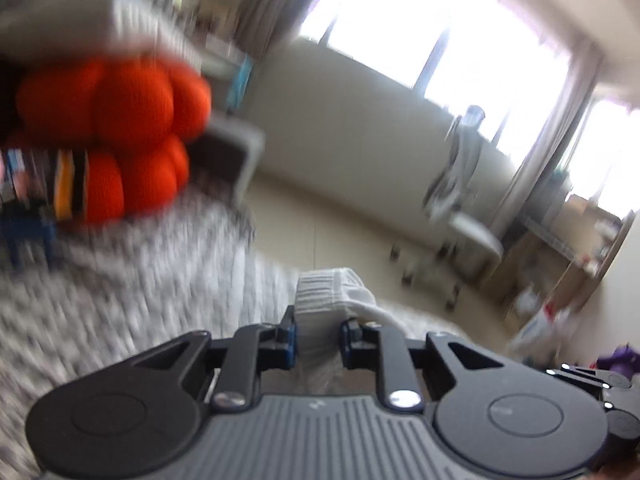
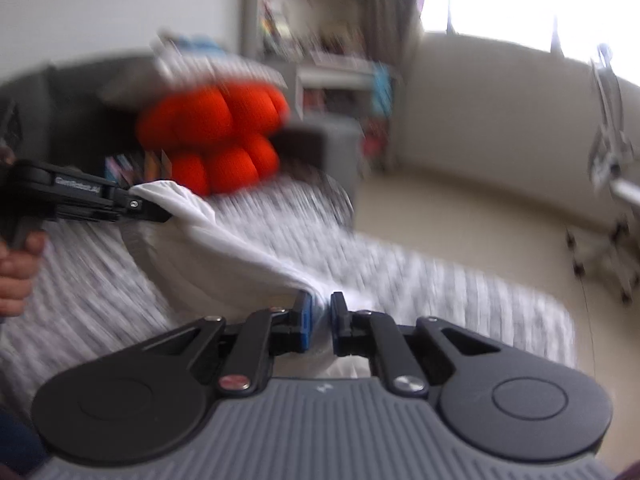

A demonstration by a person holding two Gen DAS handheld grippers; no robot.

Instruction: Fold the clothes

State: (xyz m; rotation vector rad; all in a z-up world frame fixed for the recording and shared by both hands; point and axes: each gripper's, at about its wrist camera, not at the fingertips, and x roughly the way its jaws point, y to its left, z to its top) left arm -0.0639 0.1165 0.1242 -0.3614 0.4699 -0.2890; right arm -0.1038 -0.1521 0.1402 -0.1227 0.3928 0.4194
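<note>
Both my grippers pinched the white garment (image 2: 224, 256): left gripper (image 1: 318, 334) on its ribbed edge, right gripper (image 2: 320, 320) on another edge, above the striped bedding (image 2: 440, 284).

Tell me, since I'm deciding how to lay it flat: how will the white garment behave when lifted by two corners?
Probably floppy: the white garment sags between the left claw and the right claw. Likely light, since thin pinches hold it. Its ribbed hem bunches in the left claw, so expect creases.

White ribbed-hem garment (image 2: 224, 248), stretched in the air above the patterned bedcover (image 2: 460, 292).
</note>
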